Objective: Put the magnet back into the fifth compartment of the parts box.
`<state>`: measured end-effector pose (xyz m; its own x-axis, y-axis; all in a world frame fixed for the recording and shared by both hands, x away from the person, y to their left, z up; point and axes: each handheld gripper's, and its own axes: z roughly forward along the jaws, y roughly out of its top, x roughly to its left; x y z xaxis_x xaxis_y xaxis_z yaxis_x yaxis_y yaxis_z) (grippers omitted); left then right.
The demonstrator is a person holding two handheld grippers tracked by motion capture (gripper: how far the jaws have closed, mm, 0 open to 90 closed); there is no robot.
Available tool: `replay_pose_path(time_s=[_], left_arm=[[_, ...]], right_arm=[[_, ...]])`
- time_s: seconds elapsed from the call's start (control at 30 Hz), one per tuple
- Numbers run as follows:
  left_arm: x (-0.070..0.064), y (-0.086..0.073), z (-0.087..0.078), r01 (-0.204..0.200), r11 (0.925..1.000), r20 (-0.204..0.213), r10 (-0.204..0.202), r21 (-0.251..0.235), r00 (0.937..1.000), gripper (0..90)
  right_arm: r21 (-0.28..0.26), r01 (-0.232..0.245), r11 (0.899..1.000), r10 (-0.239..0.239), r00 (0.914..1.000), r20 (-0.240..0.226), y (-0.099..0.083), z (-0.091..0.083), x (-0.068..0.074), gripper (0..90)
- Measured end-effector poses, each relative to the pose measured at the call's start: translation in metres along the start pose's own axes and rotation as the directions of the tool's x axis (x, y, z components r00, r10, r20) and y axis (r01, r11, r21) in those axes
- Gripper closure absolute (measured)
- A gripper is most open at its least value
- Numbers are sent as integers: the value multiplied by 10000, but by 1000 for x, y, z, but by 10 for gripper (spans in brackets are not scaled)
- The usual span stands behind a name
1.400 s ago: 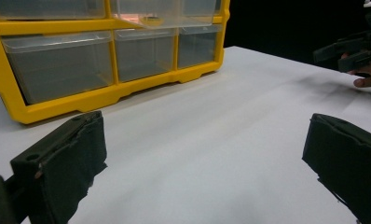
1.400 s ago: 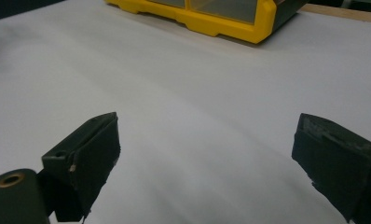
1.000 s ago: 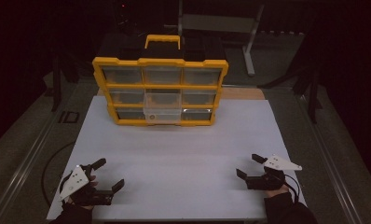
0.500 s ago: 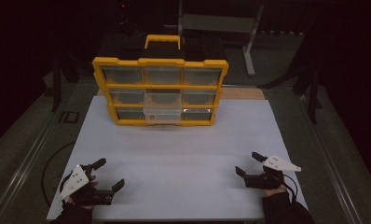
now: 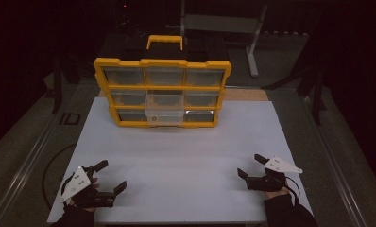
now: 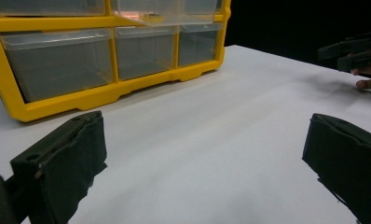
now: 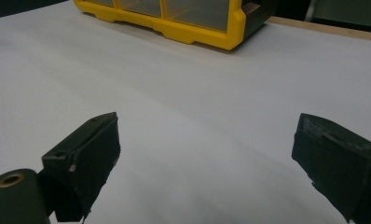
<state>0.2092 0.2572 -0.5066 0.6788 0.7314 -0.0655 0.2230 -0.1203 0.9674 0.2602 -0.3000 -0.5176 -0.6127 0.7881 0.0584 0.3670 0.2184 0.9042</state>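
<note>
A yellow drawer organiser (image 5: 162,90) with clear drawers and a yellow carry handle stands at the far side of the white table (image 5: 186,156). Its centre drawer (image 5: 165,111) in the middle row sticks out toward me. My left gripper (image 5: 113,175) rests near the front left corner, open, with nothing between its jaws. Ahead of the left gripper (image 6: 204,140) in its own view stands the organiser (image 6: 81,60), with the protruding drawer (image 6: 165,14) above. My right gripper (image 5: 248,165) sits at the front right, open and empty. The right gripper (image 7: 206,140) faces bare table, the organiser (image 7: 197,18) beyond.
A wooden strip (image 5: 245,94) edges the table behind the organiser. A grey metal stand (image 5: 224,23) stands farther back in the dark. A cable (image 5: 51,170) loops off the table's left side. The right gripper (image 6: 349,49) and a fingertip appear far off in the left gripper view.
</note>
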Motion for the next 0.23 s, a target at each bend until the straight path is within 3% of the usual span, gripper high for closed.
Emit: replay_pose_path(time_s=[0.23], left_arm=[[0,0,0,13,10000,2,-13,3,10000,2]], right_arm=[[21,-46,10000,46,10000,-51,0,0,-1,76]])
